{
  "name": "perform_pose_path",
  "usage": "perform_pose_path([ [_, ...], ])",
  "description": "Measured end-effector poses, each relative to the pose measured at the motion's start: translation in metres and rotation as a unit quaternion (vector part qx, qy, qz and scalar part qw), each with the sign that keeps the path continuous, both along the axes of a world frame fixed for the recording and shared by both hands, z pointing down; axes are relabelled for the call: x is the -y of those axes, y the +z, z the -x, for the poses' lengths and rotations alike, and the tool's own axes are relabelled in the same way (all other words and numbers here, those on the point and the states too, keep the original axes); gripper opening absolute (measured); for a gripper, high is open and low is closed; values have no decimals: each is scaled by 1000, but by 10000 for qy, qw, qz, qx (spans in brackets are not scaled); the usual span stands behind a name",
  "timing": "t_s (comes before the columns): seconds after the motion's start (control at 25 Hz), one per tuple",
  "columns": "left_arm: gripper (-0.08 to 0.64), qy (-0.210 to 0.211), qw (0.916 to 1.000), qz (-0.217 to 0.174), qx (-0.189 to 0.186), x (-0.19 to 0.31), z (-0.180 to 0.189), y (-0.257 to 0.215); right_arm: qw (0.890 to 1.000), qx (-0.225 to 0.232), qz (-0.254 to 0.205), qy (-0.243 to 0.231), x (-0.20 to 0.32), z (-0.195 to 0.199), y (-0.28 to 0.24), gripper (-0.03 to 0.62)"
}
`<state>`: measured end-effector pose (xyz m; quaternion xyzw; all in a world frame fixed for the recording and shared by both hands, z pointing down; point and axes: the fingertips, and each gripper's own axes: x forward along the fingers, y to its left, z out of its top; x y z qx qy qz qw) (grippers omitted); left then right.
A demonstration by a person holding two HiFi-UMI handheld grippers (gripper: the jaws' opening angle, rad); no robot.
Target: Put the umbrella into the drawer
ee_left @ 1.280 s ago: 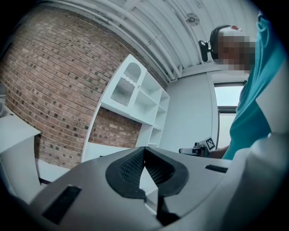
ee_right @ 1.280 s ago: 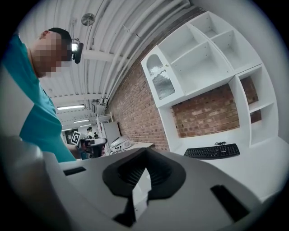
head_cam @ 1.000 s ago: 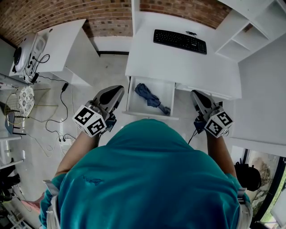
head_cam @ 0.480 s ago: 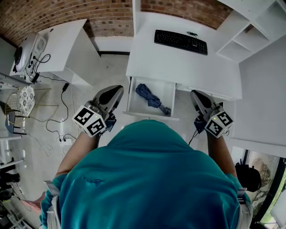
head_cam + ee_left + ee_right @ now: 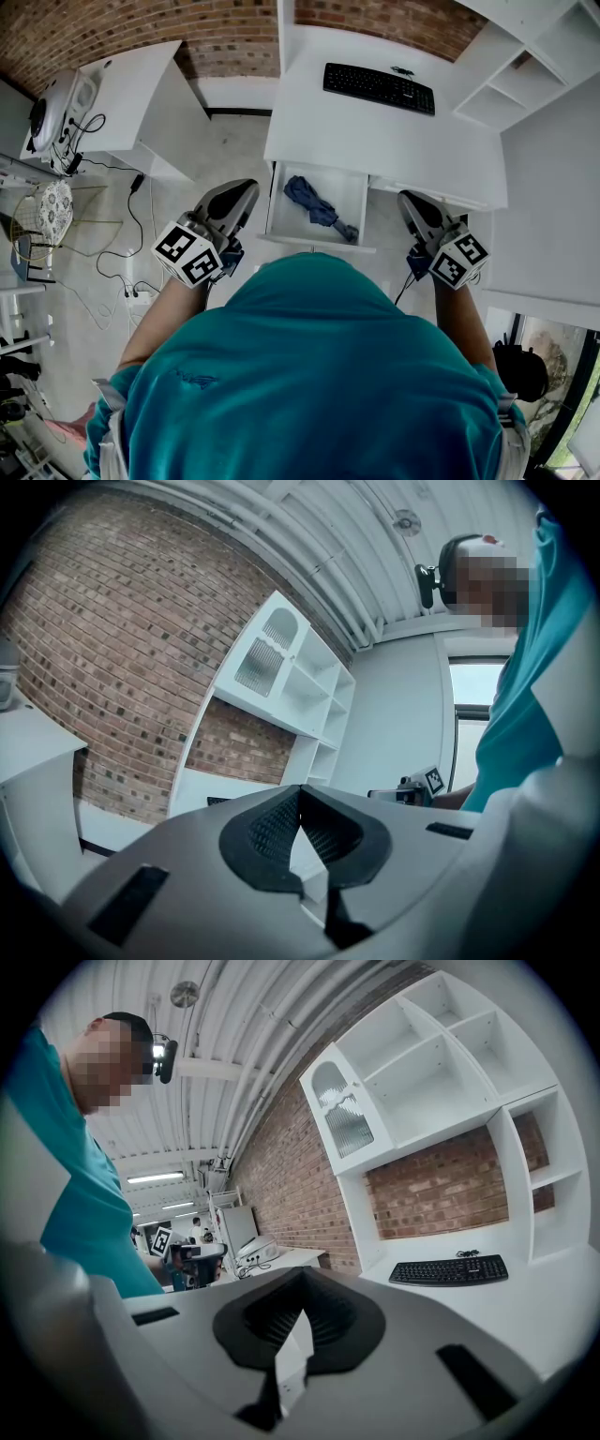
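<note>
A folded blue umbrella [image 5: 319,208] lies inside the open white drawer [image 5: 314,243] under the desk. My left gripper [image 5: 247,188] hovers just left of the drawer's front, clear of it. In the left gripper view that gripper [image 5: 300,795] has its jaws together with nothing between them. My right gripper [image 5: 409,198] hangs to the right of the drawer, below the desk edge. Seen in its own view, the right gripper [image 5: 302,1280] is shut and empty too. Neither gripper touches the umbrella or the drawer.
A black keyboard [image 5: 378,86] sits at the back of the white desk [image 5: 375,141]. White shelves [image 5: 525,66] rise at the right. A side table [image 5: 141,94] with a device [image 5: 56,108] stands at the left, cables [image 5: 122,244] trailing over the floor.
</note>
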<state>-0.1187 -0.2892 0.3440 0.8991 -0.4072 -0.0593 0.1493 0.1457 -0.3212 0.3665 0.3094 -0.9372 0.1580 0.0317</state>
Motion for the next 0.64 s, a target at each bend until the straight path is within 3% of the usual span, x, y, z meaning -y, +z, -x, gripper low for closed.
perform_pose_path([
  [0.64, 12, -40, 10000, 36, 22, -1, 2, 1, 10000, -18, -7, -58, -1, 2, 1, 21],
])
